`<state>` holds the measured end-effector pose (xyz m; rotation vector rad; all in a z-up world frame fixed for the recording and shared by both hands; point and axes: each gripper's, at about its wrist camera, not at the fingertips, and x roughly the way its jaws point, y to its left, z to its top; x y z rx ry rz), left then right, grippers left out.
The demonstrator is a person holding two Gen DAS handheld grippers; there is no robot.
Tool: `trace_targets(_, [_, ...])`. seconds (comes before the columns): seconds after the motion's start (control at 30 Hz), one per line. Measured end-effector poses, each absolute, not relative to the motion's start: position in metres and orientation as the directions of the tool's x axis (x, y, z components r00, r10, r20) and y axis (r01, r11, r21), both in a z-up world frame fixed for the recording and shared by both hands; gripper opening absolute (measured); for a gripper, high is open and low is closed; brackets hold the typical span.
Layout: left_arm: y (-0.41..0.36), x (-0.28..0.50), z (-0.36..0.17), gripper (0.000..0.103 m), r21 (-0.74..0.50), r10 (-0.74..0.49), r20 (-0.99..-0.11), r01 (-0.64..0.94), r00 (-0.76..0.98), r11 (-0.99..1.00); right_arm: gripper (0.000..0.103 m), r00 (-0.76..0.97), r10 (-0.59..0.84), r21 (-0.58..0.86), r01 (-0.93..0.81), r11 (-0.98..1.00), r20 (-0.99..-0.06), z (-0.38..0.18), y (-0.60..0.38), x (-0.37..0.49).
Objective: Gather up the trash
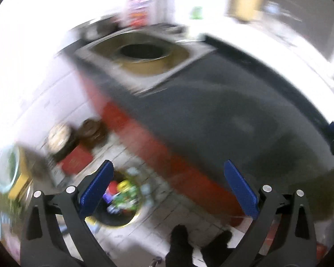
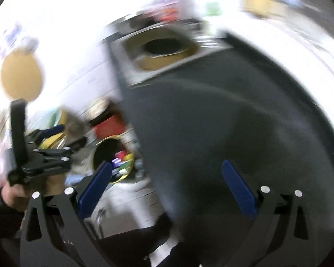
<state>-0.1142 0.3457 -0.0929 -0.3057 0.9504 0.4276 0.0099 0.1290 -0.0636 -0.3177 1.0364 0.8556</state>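
Gaping wide, the left gripper (image 1: 168, 184) holds nothing between its 2 blue pads, and the right gripper (image 2: 167, 185) stands equally spread and empty. Both hang over the dark tabletop (image 1: 211, 111). Down on the tiled floor (image 1: 167, 213), left of the tabletop's red side, sits a round bin (image 1: 120, 200) holding colourful trash (image 1: 122, 193) (mouth facing up). Blur makes any labels unreadable.

grippers (image 1: 168, 187): 2 | trash bin (image 1: 122, 219): 1 | counter (image 1: 211, 111): 1 | sink (image 1: 144, 53): 1
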Motion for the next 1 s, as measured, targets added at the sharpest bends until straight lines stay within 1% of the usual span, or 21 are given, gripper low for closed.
trace_targets(0.1, [0.299, -0.067, -0.069, 0.096, -0.061, 0.153, -0.820, -0.350, 0.551, 0.935, 0.096, 0.362, 0.393, 0.096, -0.620, 0.778, -0.845, -0.050, 0.059, 0.026])
trace_targets(0.2, [0.255, -0.030, -0.053, 0.096, -0.038, 0.108, -0.808, -0.234, 0.580, 0.971, 0.096, 0.475, 0.261, 0.048, -0.415, 0.908, -0.840, -0.038, -0.020, 0.038])
trace_targets(0.3, [0.209, 0.004, -0.045, 0.096, -0.050, 0.042, -0.812, -0.140, 0.582, 0.989, 0.096, 0.547, 0.159, 0.029, -0.239, 0.971, -0.822, -0.029, -0.078, 0.038])
trace_targets(0.43, [0.156, 0.031, -0.041, 0.096, -0.055, -0.023, -0.820, -0.039, 0.572, 0.998, 0.096, 0.582, 0.075, 0.031, -0.085, 0.996, -0.810, -0.023, -0.138, 0.034])
trace_targets(0.57, [0.117, 0.036, -0.041, 0.096, -0.046, -0.056, -0.827, 0.030, 0.560, 0.998, 0.096, 0.580, 0.067, 0.066, -0.023, 0.998, -0.812, -0.022, -0.169, 0.025])
trace_targets(0.7, [0.093, 0.043, -0.041, 0.096, -0.044, -0.071, -0.834, 0.061, 0.548, 0.997, 0.096, 0.571, 0.059, 0.078, 0.008, 0.997, -0.819, -0.025, -0.189, 0.027])
trace_targets(1.0, [0.082, 0.048, -0.040, 0.096, -0.033, -0.063, -0.835, 0.065, 0.546, 0.997, 0.096, 0.570, 0.071, 0.095, 0.012, 0.995, -0.818, -0.028, -0.197, 0.028])
